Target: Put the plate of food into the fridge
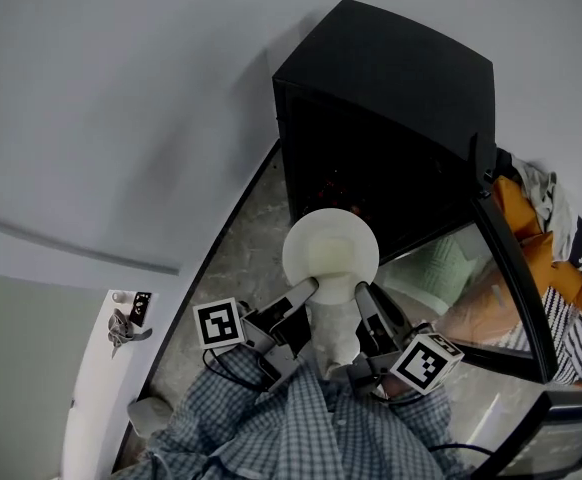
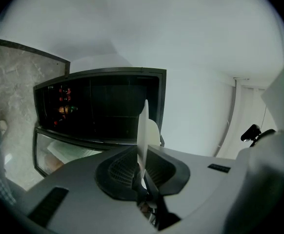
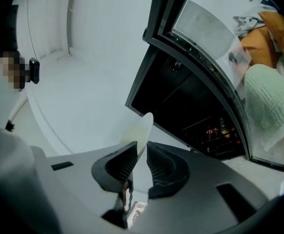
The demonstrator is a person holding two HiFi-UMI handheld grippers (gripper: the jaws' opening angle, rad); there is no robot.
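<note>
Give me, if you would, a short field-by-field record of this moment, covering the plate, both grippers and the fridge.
plate: white, held face up at the fridge opening; what lies on it cannot be made out
left gripper: shut on the plate's near-left rim
right gripper: shut on the plate's near-right rim
fridge: black, dark inside
fridge door: glass, swung open to the right

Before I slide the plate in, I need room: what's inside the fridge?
The open fridge is mostly dark. A few red and orange items show, too small to identify. The plate hides part of it from the head view.
</note>
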